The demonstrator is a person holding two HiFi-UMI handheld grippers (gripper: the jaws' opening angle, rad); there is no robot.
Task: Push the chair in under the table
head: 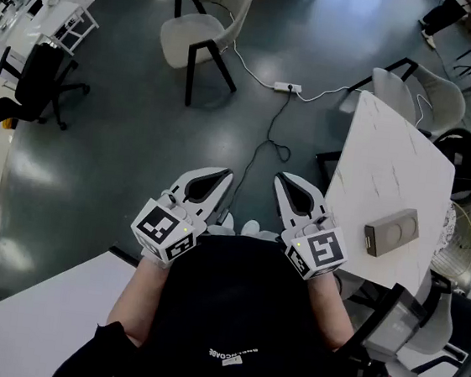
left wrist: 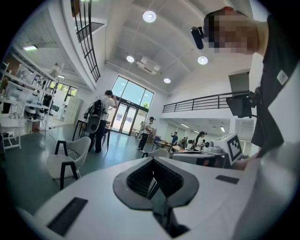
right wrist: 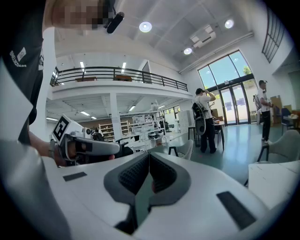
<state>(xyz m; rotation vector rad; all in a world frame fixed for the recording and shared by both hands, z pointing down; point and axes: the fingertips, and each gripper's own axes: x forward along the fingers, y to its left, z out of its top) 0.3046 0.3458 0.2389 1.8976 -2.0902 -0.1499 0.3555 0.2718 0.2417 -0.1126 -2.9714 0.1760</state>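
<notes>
1. Here, the left gripper [head: 222, 176] and right gripper [head: 283, 180] sit side by side before the person's chest, jaws clenched on nothing.
2. The chair [head: 205, 28] stands on open floor, well apart from the white surface [head: 383, 158] at right.

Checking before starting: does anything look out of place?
The cream shell chair with black legs stands alone on the grey floor, away from the white marble-patterned table. A white power strip and cables trail across it.

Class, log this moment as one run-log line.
left gripper: shut, empty | right gripper: shut, empty | chair: untouched, apart from table
</notes>
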